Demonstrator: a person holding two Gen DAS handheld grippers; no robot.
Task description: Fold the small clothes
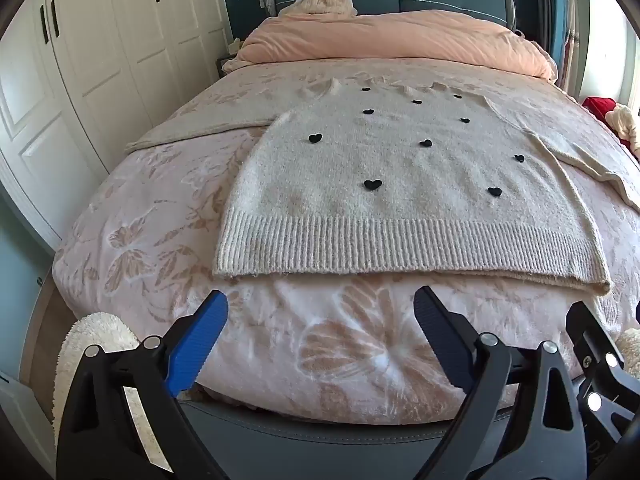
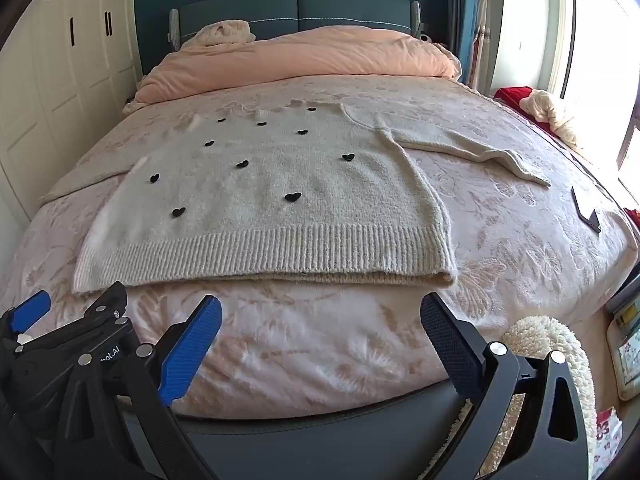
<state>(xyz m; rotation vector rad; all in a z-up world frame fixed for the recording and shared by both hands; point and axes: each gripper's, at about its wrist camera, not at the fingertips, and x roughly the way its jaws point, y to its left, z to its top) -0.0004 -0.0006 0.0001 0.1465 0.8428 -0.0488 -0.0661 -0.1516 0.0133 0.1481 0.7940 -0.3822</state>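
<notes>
A cream knit sweater with small black hearts lies flat on the bed, its ribbed hem toward me and both sleeves spread out to the sides. It also shows in the right wrist view. My left gripper is open and empty, hovering just short of the hem above the foot of the bed. My right gripper is open and empty too, beside it near the hem's right half. The left gripper shows at the lower left of the right wrist view.
The bed has a pink floral cover, with a peach duvet piled at the headboard. White wardrobes stand on the left. A dark flat object lies near the bed's right edge. A fluffy white rug lies on the floor.
</notes>
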